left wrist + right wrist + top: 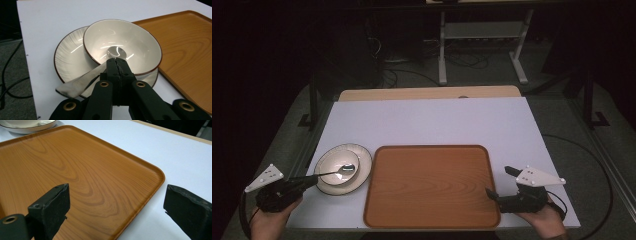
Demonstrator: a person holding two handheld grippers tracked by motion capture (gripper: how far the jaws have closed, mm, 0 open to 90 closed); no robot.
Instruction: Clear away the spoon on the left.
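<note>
Left gripper clenched on flat steel spoon at neck, spoon tip resting in cream brown-rimmed bowl on matching plate. Lift straight, keep level (thin handle may swivel). Right gripper released, straddling near corner of wooden tray.

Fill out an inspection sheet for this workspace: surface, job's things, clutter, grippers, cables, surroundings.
Surface: white rectangular tabletop, a light wooden edge behind it.
Job's things: metal spoon, bowl end resting in the cream brown-rimmed bowl; the bowl sits on a matching cream plate; an empty orange-brown wooden tray lies beside them.
Clutter: nothing seen.
Grippers: left gripper shut on the spoon; right gripper open, astride the tray's corner, holding nothing.
Cables: black cable loops on the floor at the right; more at the left.
Surroundings: dark room, grey floor, white metal frame behind.
</note>
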